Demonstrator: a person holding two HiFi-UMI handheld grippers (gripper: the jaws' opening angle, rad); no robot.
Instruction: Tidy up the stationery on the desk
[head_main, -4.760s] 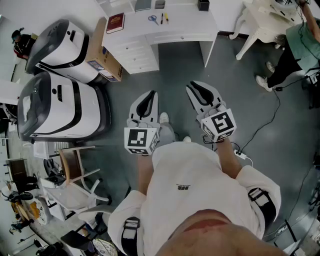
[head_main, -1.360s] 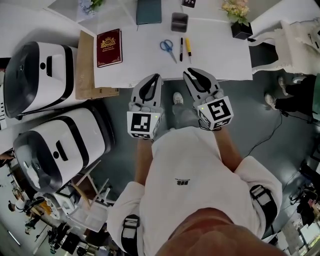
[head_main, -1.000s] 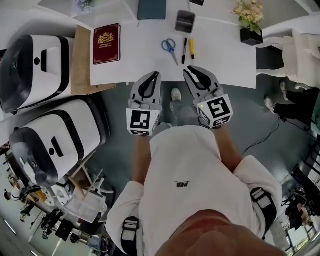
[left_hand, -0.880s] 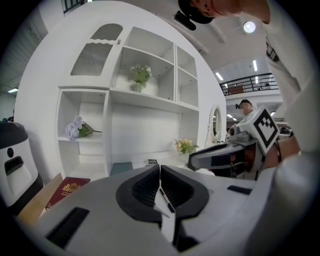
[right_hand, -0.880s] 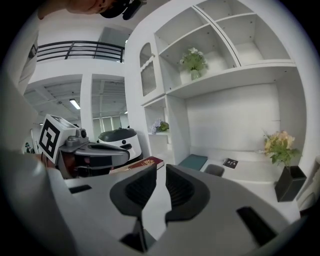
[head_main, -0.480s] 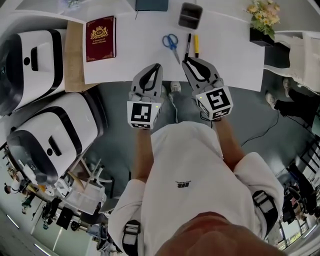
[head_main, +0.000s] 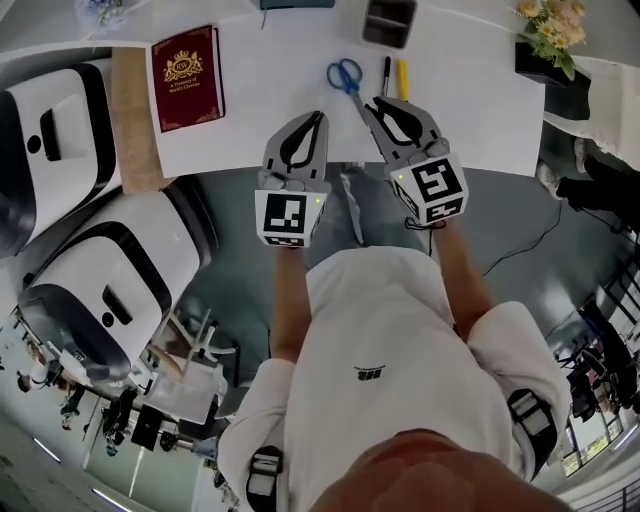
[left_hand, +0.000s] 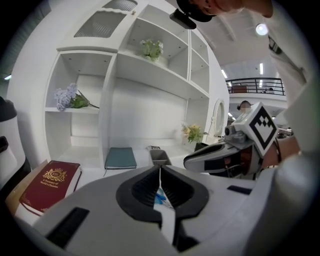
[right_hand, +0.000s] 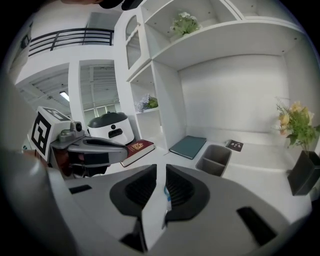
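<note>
On the white desk (head_main: 270, 110) lie blue-handled scissors (head_main: 345, 75), a black pen (head_main: 386, 70) and a yellow pen (head_main: 402, 79). A grey pen holder (head_main: 390, 20) stands behind them, with a red book (head_main: 185, 77) at the left. My left gripper (head_main: 318, 117) is shut and empty over the desk's front edge. My right gripper (head_main: 376, 104) is also shut and empty, its tip just short of the scissors and pens. In the left gripper view the left gripper (left_hand: 160, 170) points at the holder (left_hand: 159, 156). The right gripper (right_hand: 161, 167) faces the holder (right_hand: 215, 160) too.
A teal book (left_hand: 120, 157) lies at the back of the desk and a small black notebook (right_hand: 234, 145) beside the holder. A black flower pot (head_main: 545, 45) stands at the right. Shelves rise behind the desk. Two large white machines (head_main: 110, 270) and a cardboard box (head_main: 130, 120) stand at the left.
The person has walked up to the desk. Both grippers have moved forward from over the floor to the desk's front edge. Their jaws have stayed shut.
</note>
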